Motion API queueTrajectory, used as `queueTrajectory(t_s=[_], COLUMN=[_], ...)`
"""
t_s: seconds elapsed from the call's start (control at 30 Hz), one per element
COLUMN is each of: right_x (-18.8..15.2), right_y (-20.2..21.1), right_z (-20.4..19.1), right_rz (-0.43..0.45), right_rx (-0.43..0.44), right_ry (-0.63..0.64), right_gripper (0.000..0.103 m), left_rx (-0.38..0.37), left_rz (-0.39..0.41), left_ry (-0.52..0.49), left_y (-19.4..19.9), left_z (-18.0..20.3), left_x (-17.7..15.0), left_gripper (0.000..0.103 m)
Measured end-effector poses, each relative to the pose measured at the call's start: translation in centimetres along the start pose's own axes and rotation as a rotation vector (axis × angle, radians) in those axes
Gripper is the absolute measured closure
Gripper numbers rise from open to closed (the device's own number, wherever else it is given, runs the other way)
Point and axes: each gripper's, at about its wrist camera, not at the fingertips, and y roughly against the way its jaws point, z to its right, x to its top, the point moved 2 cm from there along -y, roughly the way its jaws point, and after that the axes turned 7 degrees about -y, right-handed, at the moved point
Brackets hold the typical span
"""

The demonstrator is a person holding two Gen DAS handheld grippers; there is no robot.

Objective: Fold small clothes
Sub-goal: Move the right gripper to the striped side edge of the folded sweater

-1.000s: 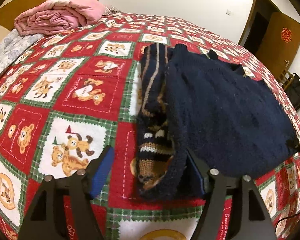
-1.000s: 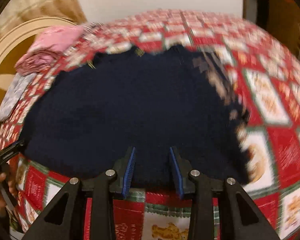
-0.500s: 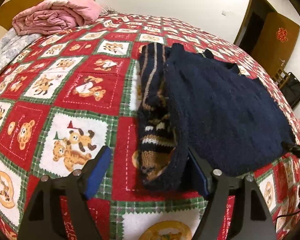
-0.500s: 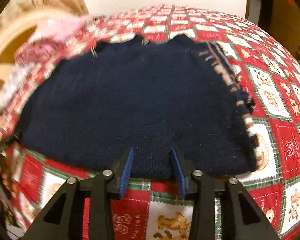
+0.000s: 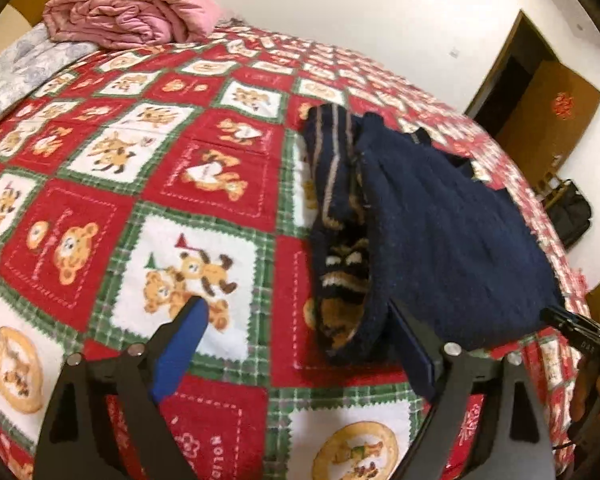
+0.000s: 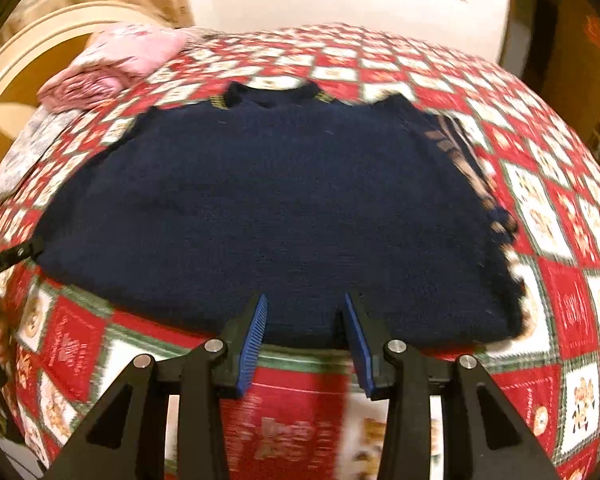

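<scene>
The navy knit sweater (image 6: 276, 208) lies flat on the bed's teddy-bear quilt (image 5: 148, 184), its striped sleeve (image 5: 340, 240) folded in along one side. The left claw (image 5: 296, 344) is opening wide, the sleeve cuff lying loose between its jaws. The right claw (image 6: 304, 332) stands partly open over the hem, gripping nothing. A pink blanket (image 5: 128, 16) sits by the headboard.

Each handheld gripper is built of matte black angular arms with triangular cut-outs; round silver screw heads are set at the pivots; the left gripper (image 5: 296, 336) and right gripper (image 6: 305, 324) carry ribbed blue pads (image 6: 253, 340); white lettering is seen at three o'clock.
</scene>
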Motion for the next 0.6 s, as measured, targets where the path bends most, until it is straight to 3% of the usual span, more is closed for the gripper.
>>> queueTrajectory(t_s=[0.2, 0.4, 0.6], right_x=[1.2, -0.1, 0.2], right_y=[-0.9, -3.9, -3.7], right_z=[-7.6, -13.0, -11.1], right_rz=[0.018, 0.002, -0.003], right_rx=[0.084, 0.059, 0.13], right_ry=[0.147, 0.298, 0.199], right_gripper=[0.062, 0.062, 0.059], left_rx=[0.122, 0.07, 0.008], left_rz=[-0.041, -0.018, 0.028], left_ry=[-0.124, -0.078, 0.013], left_y=[-1.0, 0.3, 1.3], left_z=[2.0, 0.5, -0.9], left_x=[-0.4, -1.3, -1.1], left_gripper=[0.009, 0.009, 0.009])
